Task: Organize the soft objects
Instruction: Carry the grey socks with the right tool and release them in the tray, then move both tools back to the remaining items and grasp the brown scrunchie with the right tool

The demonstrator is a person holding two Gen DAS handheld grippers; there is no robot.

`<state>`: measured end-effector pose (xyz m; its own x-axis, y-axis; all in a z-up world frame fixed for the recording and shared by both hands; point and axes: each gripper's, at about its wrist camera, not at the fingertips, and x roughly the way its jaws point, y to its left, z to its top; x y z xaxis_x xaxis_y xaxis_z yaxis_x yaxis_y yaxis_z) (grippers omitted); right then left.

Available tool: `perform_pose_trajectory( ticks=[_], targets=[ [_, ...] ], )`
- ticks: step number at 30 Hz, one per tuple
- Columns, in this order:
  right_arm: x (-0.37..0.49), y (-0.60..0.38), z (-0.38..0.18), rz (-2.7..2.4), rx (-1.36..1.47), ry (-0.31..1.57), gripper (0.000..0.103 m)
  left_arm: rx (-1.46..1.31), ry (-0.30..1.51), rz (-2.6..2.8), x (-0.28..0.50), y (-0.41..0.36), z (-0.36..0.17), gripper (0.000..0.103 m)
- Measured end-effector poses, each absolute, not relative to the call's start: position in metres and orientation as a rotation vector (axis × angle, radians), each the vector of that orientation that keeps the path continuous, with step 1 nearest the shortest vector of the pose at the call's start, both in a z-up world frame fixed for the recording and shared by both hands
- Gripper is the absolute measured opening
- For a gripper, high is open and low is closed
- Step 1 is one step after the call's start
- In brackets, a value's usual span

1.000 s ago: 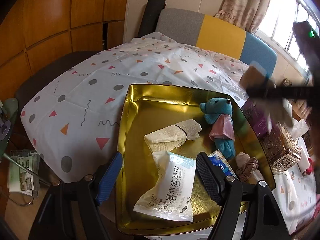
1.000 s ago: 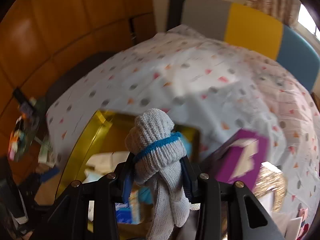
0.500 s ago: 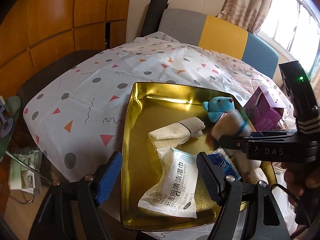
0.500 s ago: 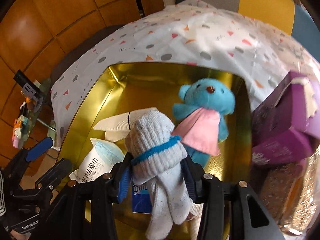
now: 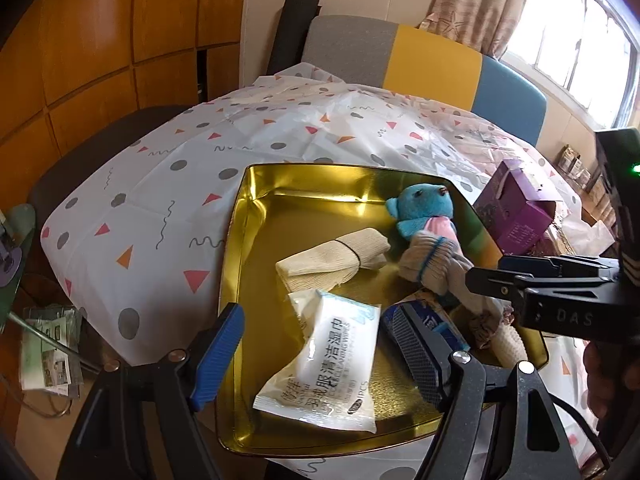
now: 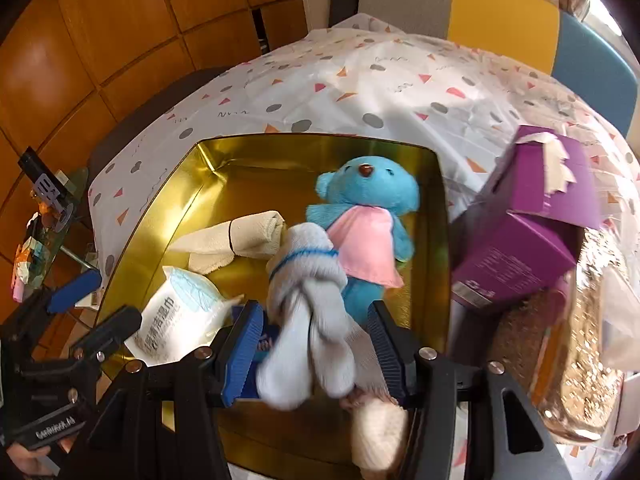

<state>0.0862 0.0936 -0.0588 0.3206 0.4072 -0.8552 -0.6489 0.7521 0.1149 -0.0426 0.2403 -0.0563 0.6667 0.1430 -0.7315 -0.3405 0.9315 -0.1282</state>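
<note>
A gold tray (image 5: 240, 280) (image 6: 168, 208) on the patterned tablecloth holds a blue teddy bear (image 5: 424, 208) (image 6: 368, 192), a rolled cream cloth (image 5: 340, 256) (image 6: 240, 236) and a wet-wipes pack (image 5: 328, 360) (image 6: 176, 316). A grey sock bundle with a blue band (image 5: 432, 256) (image 6: 308, 280) lies against the bear's pink shirt. It is between the fingers of my right gripper (image 6: 314, 308), whose jaws are opening, and the pads stand clear of it. My left gripper (image 5: 316, 316) hangs open over the tray's near edge, above the wipes pack.
A purple box (image 5: 516, 208) (image 6: 528, 232) and an ornate glittery box (image 6: 580, 340) stand right of the tray. A scrunchie (image 5: 488, 320), a blue packet (image 5: 436, 324) and a cream sock (image 6: 380, 432) lie in the tray's near right corner. A grey, yellow and blue chair (image 5: 420, 56) is behind the table.
My right gripper came down over the tray with the sock bundle, and its jaws spread apart. The bundle now rests loose beside the bear. The left gripper stayed in place.
</note>
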Motion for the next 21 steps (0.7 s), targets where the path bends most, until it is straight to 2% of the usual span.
perform_pose_trajectory(
  ticks=[12, 21],
  targets=[
    [0.061, 0.045, -0.034, 0.684, -0.268, 0.866, 0.055, -0.191, 0.793, 0.235, -0.040, 0.217, -0.049, 0.079],
    [0.066, -0.028, -0.007, 0.580, -0.175, 0.788, 0.055, -0.146, 0.798, 0.191, -0.035, 0.195, -0.044, 0.079]
  ],
)
